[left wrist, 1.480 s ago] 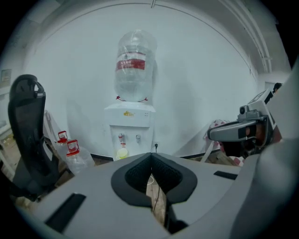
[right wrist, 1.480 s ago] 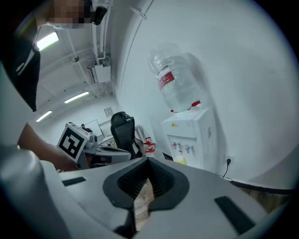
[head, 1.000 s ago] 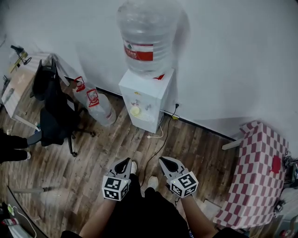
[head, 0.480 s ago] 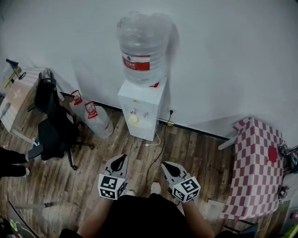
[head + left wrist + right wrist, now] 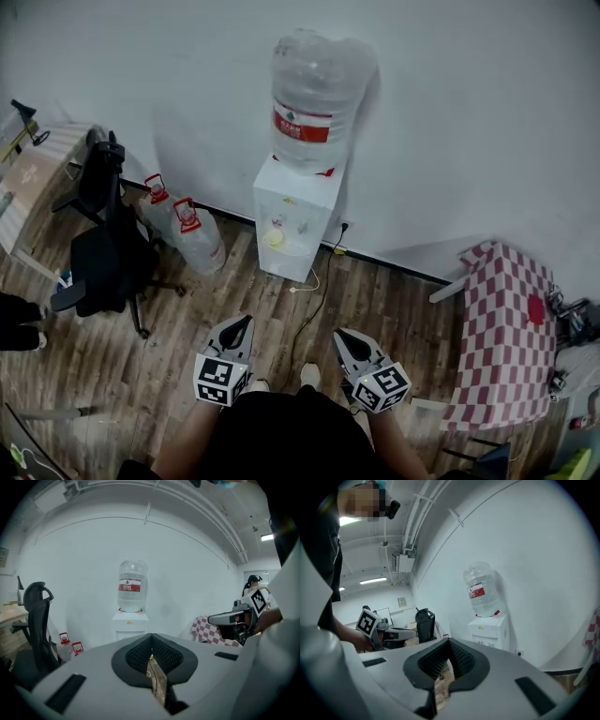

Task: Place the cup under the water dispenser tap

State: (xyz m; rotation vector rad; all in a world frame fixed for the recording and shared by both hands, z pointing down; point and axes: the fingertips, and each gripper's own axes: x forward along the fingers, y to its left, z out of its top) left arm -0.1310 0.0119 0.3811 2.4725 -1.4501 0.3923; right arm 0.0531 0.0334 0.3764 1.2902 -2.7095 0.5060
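The white water dispenser (image 5: 298, 220) stands against the wall with a big clear bottle (image 5: 314, 98) on top. It also shows in the left gripper view (image 5: 130, 623) and the right gripper view (image 5: 490, 630). A small yellow round thing (image 5: 273, 238) sits in its tap recess; I cannot tell whether it is a cup. My left gripper (image 5: 239, 326) and right gripper (image 5: 349, 337) hang over the wood floor well short of the dispenser. Both point toward it with the jaws shut and nothing between them.
A black office chair (image 5: 98, 244) and two spare water jugs (image 5: 192, 239) stand left of the dispenser. A desk (image 5: 33, 178) is at the far left. A red-checked table (image 5: 502, 347) is at the right. A cable (image 5: 314, 291) runs across the floor.
The view has drawn back from the dispenser, which now looks smaller and farther off. Both grippers stay shut and empty, low in the frame.
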